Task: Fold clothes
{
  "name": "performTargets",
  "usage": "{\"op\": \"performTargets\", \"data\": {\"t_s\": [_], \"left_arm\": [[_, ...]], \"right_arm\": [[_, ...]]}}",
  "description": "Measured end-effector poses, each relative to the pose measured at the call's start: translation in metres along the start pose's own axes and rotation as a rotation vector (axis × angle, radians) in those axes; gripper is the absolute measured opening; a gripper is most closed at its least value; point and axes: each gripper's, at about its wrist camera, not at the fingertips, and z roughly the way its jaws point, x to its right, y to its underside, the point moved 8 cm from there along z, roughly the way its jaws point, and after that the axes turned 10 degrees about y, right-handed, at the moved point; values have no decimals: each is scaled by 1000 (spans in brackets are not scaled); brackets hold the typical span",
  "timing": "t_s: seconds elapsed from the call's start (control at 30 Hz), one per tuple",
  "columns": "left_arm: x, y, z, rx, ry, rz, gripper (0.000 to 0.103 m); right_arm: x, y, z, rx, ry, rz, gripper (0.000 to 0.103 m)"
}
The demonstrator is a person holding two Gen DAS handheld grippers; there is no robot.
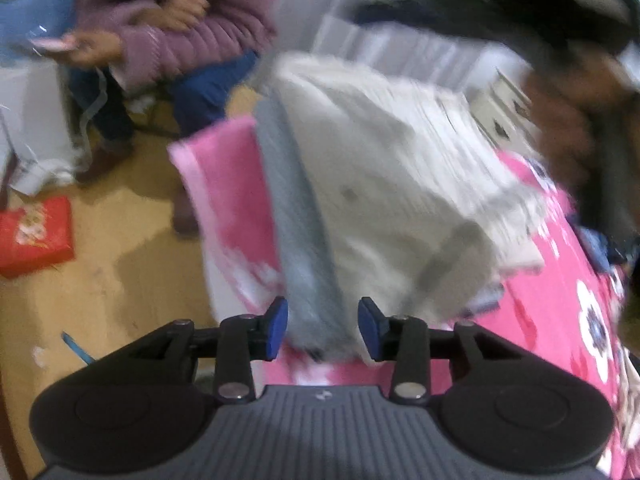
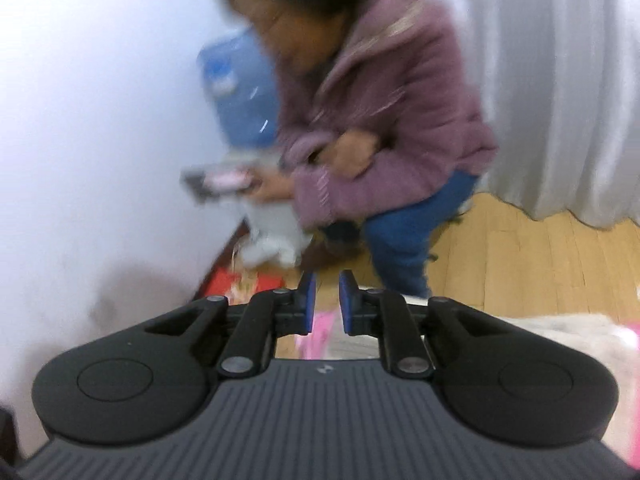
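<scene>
Left wrist view: left gripper (image 1: 322, 328) wide open, pads either side of garment (image 1: 384, 184) edge, not clamped. Pale garment heaped on pink bedspread (image 1: 560, 300). Looks like a regrasp mid-fold; calls for closing on the grey band. Right gripper (image 2: 327, 300) narrow, empty, aimed at floor (image 2: 520, 256), seated woman (image 2: 380, 112) beyond.

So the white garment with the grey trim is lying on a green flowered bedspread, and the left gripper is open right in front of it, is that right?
Not quite: the bedspread is pink with flowers, not green, as the left wrist view shows. The rest holds: the white garment with the grey trim lies on it, and the left gripper is open right in front of it, its jaws apart.
</scene>
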Motion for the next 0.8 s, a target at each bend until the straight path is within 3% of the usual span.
{"op": "performTargets", "data": {"t_s": [0.13, 0.23, 0.37, 0.5, 0.63, 0.8], "left_arm": [[-9, -40, -1, 93, -21, 29, 39], [1, -74, 10, 166, -4, 90, 39], [15, -92, 48, 144, 34, 134, 39], [15, -95, 63, 100, 11, 141, 38], [21, -102, 47, 135, 12, 191, 38], [21, -115, 72, 126, -39, 224, 40]], "right_arm": [[64, 4, -36, 5, 151, 45, 13], [93, 23, -21, -56, 223, 68, 14], [124, 50, 6, -131, 293, 116, 13], [129, 55, 3, -109, 297, 184, 13], [138, 52, 9, -112, 301, 215, 14], [152, 49, 21, -119, 309, 249, 14]]}}
